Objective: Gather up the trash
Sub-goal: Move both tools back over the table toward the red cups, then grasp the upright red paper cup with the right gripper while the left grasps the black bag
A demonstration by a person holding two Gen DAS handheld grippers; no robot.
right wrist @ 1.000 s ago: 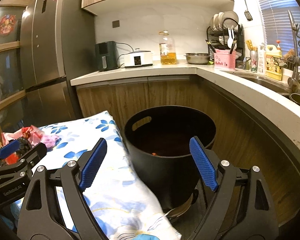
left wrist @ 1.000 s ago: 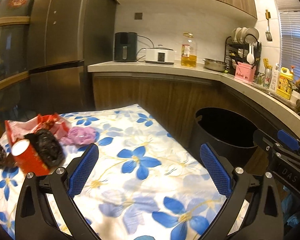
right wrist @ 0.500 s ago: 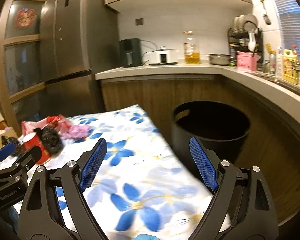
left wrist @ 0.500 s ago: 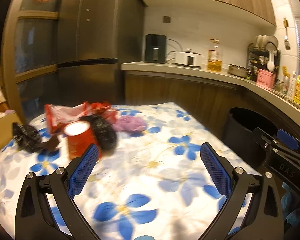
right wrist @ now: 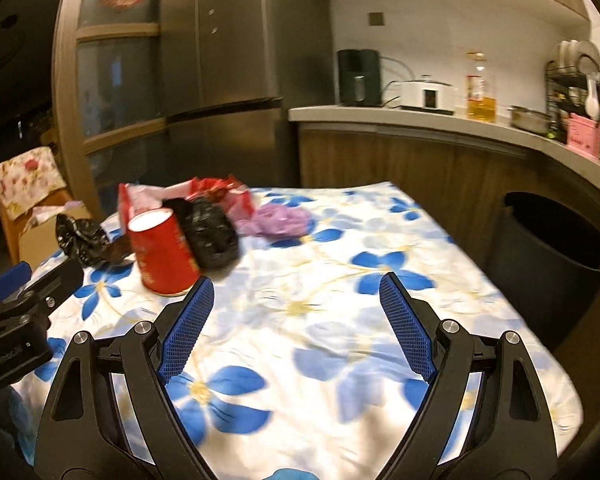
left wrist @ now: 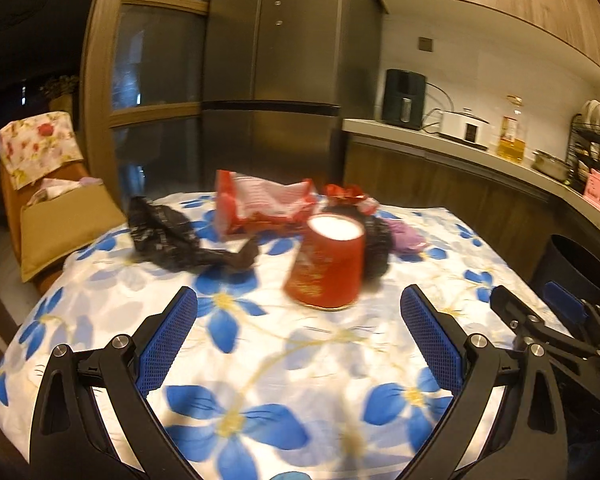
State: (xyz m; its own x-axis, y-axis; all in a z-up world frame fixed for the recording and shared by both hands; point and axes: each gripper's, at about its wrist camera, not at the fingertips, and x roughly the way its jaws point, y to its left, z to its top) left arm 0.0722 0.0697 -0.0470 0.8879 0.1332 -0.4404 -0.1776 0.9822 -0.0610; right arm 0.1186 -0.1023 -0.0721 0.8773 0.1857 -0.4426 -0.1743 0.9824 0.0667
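**Plainly, the cup sits dead ahead of the left tongs**

Clearly the red cup is the nearest piece of rubbish, standing mouth-down on the flowered tablecloth, its long axis upright with a slight lean. It lies straight in front of the left tongs, whose jaws are spread wide with nothing between them. The right tongs, also wide apart and empty, have the cup off to their left, so I'd judge the left hand better placed. Behind the cup lie a black bag, a red wrapper and a purple scrap. The right view shows the black bin beside the table more fully, and a second black bundle touching the cup.
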